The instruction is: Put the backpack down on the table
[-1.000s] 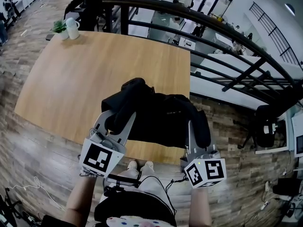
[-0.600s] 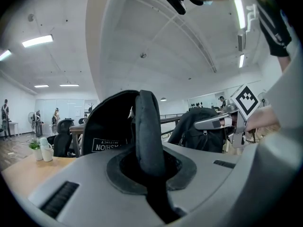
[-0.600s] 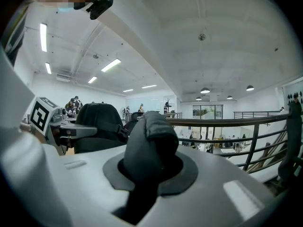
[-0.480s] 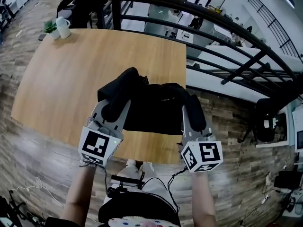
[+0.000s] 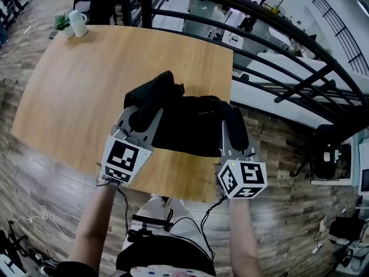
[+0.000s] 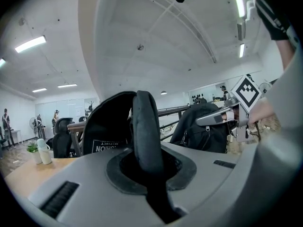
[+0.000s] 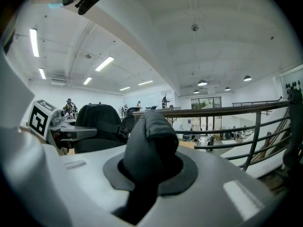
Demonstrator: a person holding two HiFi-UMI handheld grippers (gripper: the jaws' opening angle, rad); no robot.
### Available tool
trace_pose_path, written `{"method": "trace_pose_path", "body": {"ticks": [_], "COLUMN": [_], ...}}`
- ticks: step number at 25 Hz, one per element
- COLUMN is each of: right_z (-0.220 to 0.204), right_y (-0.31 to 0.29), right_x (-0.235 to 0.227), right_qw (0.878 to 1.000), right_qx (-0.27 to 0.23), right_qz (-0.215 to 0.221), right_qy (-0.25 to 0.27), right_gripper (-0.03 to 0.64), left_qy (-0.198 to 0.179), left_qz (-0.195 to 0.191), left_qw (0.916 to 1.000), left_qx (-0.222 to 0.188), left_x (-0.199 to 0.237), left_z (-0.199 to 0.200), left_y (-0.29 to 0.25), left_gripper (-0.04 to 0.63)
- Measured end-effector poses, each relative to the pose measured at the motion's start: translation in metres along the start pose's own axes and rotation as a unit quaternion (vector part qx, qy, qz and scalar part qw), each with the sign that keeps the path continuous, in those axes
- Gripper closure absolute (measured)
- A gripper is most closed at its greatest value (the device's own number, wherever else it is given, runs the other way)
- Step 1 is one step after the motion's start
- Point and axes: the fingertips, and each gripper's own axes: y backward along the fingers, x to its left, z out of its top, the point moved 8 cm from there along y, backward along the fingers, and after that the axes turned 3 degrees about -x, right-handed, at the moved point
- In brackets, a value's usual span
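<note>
Left gripper (image 5: 140, 120): jaws clamped on one padded black strap (image 6: 144, 126).
Right gripper (image 5: 233, 134): jaws clamped on the other strap (image 7: 151, 145).
Black fabric backpack (image 5: 193, 128): over the light wooden table (image 5: 81, 85), at its near right edge.

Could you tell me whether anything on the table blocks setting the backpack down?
Nothing visible does: the table around the backpack is bare; the mug and plant stand away at its far left corner.
</note>
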Motion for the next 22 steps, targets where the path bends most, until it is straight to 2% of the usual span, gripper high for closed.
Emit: {"method": "trace_pose_path", "body": {"ticks": [10,17,22], "right_z": [-0.026,-0.039,-0.057], "right_y": [-0.031,-0.04,-0.04], "right_x": [-0.012,-0.016,-0.024], "right_qw": [1.0,0.999,0.998], "right_qx": [0.018,0.037,0.06], "right_qz": [-0.011,0.006,0.01], "right_qy": [-0.004,0.0,-0.018], "right_gripper": [0.557,0.557,0.551], "left_qy": [0.013,0.031,0.024], "left_qz": [0.02,0.015,0.007], "left_qw": [0.9994,0.9987,0.9984], "left_qx": [0.024,0.038,0.051], "left_x": [0.006,0.008,0.0], "left_z": [-0.03,-0.044,-0.057], "left_y": [-0.03,-0.038,-0.042], "left_gripper": [0.558,0.558,0.557]}}
